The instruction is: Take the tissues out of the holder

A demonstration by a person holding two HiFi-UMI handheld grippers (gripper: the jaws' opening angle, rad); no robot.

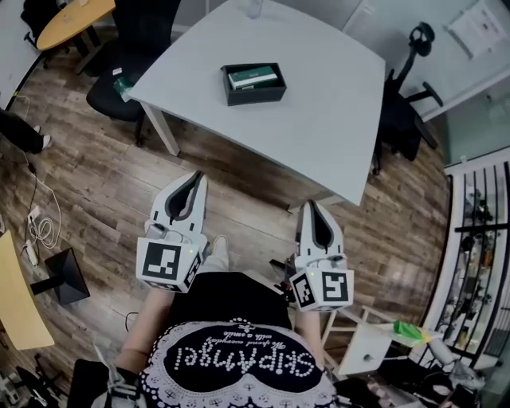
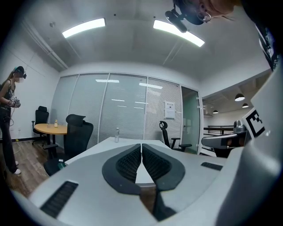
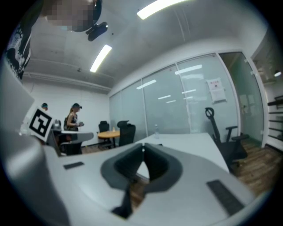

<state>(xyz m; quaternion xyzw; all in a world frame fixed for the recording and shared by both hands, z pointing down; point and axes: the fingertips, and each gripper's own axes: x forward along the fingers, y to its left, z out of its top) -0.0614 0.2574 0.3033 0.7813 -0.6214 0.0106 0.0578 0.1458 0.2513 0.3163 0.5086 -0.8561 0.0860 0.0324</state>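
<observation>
A black holder stands on the white table, towards its far side, with a green-and-white tissue pack lying inside. Both grippers hover over the wooden floor, short of the table's near edge, and point at it. My left gripper is shut with nothing between its jaws, and the left gripper view shows the pads meeting at the tip. My right gripper is also shut and empty, its tips closed in the right gripper view. The holder is far ahead of both.
Black office chairs stand left and right of the table. A clear bottle stands at the table's far end. A round wooden table is at the back left. A person stands at the left, with cables on the floor.
</observation>
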